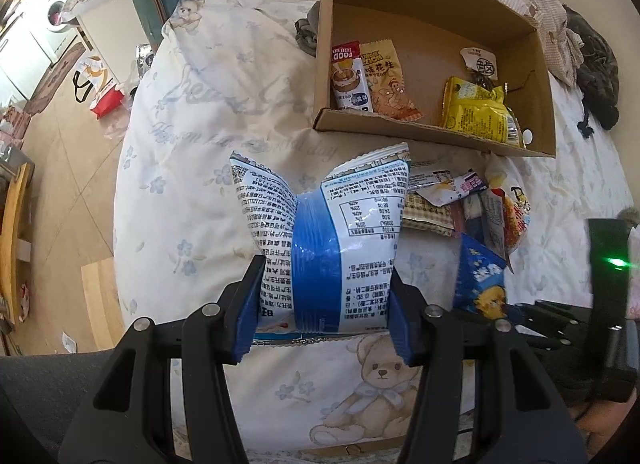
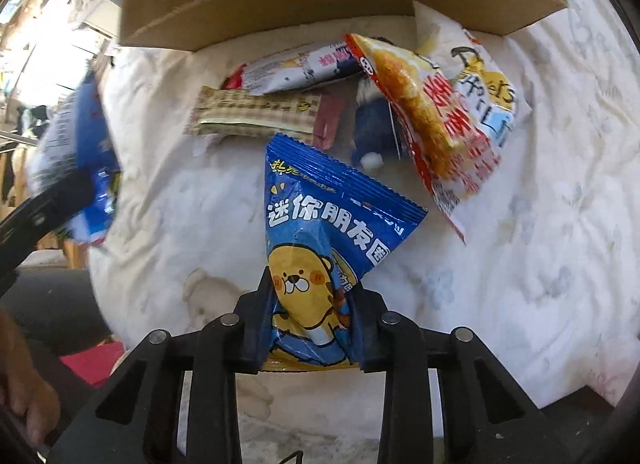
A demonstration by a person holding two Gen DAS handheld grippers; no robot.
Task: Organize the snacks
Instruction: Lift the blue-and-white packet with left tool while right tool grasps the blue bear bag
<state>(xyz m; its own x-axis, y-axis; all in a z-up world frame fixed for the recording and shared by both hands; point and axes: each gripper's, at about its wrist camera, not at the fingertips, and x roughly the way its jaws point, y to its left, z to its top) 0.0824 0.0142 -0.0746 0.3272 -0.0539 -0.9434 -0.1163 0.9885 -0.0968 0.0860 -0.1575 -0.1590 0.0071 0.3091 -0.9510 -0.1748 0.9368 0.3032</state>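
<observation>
A bed [image 1: 192,112] under a pale quilt printed with teddy bears and blue flowers carries an open cardboard box [image 1: 432,132] at its far side. Only the left wrist view looks down into the box, where a red-and-white sachet [image 1: 349,78], an orange peanut packet [image 1: 390,82] and a yellow packet [image 1: 480,112] lie flat on its floor; the right wrist view sees mostly the box's near wall. A loose pile of snacks [image 2: 360,104] sits on the quilt just in front of the box, shown closest from the right wrist, with an orange-and-red chip bag [image 2: 424,116] tilted on top. The left gripper [image 1: 322,328] has its fingers pressed against both sides of a white-and-blue snack bag [image 1: 320,232], its printed back facing the camera. The right gripper [image 2: 310,328] has its fingers clamped on the lower end of a blue snack bag with a yellow cartoon animal [image 2: 320,224], pinching it narrow just before the pile. Only the left wrist view takes in the wooden floor [image 1: 60,168] beside the bed.
</observation>
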